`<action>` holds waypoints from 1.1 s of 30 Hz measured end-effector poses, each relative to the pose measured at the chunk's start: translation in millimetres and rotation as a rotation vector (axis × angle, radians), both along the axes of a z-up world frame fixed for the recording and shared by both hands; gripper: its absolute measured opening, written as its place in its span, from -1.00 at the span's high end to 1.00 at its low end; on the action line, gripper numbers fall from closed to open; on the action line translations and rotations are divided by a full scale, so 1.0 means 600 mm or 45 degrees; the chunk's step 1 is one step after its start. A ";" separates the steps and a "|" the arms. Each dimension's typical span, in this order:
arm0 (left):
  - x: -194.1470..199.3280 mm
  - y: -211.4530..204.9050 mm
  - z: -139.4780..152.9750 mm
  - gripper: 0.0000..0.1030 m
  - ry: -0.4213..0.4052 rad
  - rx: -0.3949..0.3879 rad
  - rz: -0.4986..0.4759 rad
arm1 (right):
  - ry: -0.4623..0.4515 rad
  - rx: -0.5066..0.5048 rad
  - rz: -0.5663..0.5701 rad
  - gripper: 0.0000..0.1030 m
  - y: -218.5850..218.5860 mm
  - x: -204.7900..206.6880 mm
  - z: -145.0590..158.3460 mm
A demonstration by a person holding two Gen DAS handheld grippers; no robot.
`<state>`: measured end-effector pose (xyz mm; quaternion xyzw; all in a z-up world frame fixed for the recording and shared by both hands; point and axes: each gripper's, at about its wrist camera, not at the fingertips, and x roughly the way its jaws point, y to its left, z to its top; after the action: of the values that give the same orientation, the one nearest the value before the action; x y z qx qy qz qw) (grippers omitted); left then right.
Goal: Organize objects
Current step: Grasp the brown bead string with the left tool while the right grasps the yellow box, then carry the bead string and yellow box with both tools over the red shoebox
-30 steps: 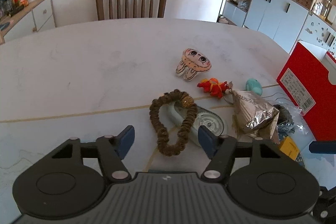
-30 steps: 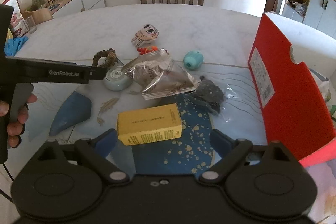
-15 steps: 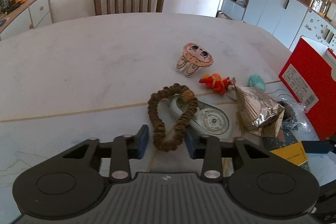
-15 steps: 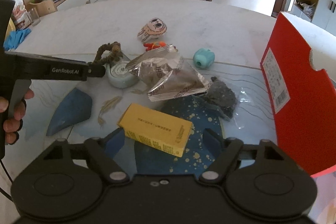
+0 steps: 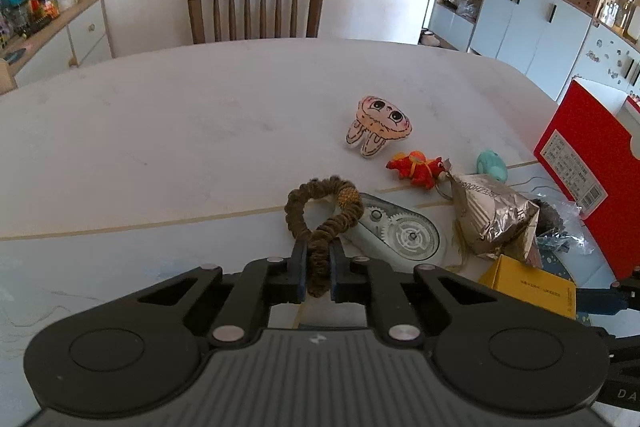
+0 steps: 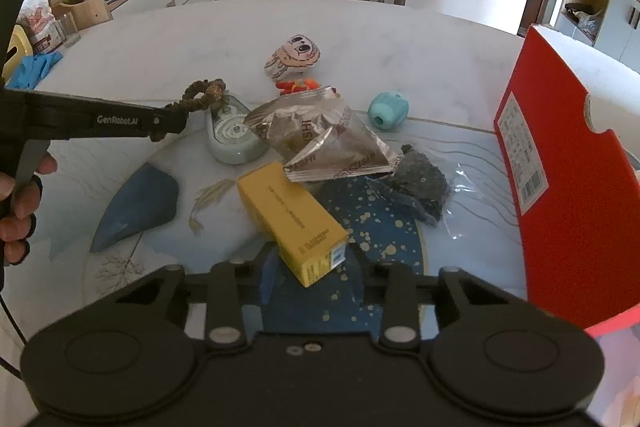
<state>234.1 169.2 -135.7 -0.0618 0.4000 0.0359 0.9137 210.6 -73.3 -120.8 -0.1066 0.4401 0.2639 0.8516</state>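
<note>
Left wrist view: the left tongs are clamped on the near end of a brown braided hair-tie loop, pinched narrow between the pads; its far end rests on a pale green round-geared tape dispenser on the white marble desk. Right wrist view: the right tongs are closing around a yellow rectangular carton, its near end between the jaws; whether the pads touch it is hidden. A crumpled silver foil packet overlaps its far corner.

Hair scrunchie lies partly on tape dispenser, left of foil packet. Rabbit toy sits behind them; cardboard box stands far right.
</note>
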 end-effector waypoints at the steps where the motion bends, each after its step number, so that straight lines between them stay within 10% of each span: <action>1: -0.003 0.000 0.004 0.82 -0.004 0.000 0.004 | -0.005 0.002 0.000 0.37 -0.001 -0.003 0.002; 7: -0.032 -0.003 0.031 0.83 -0.033 -0.039 0.008 | -0.031 0.055 -0.021 0.49 -0.014 -0.022 0.027; 8: -0.038 -0.005 0.036 0.83 -0.031 -0.046 0.006 | -0.025 0.060 -0.019 1.00 -0.017 -0.024 0.030; 15: -0.078 -0.026 0.057 0.83 -0.034 -0.061 -0.026 | -0.041 0.065 0.051 0.99 -0.036 -0.041 0.046; 18: -0.087 -0.029 0.061 0.83 -0.033 -0.076 -0.014 | -0.046 0.033 0.091 0.62 -0.032 -0.032 0.044; 21: -0.093 -0.032 0.064 0.83 -0.033 -0.072 -0.010 | -0.068 0.062 0.065 -0.23 -0.036 -0.026 0.039; 33: -0.101 -0.009 0.056 0.83 -0.018 -0.072 0.053 | 0.037 0.181 -0.135 -0.71 0.026 0.003 0.001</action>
<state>173.5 163.7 -102.0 -0.0963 0.3931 0.0433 0.9134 212.2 -57.6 -119.9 -0.0185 0.4375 0.2506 0.8634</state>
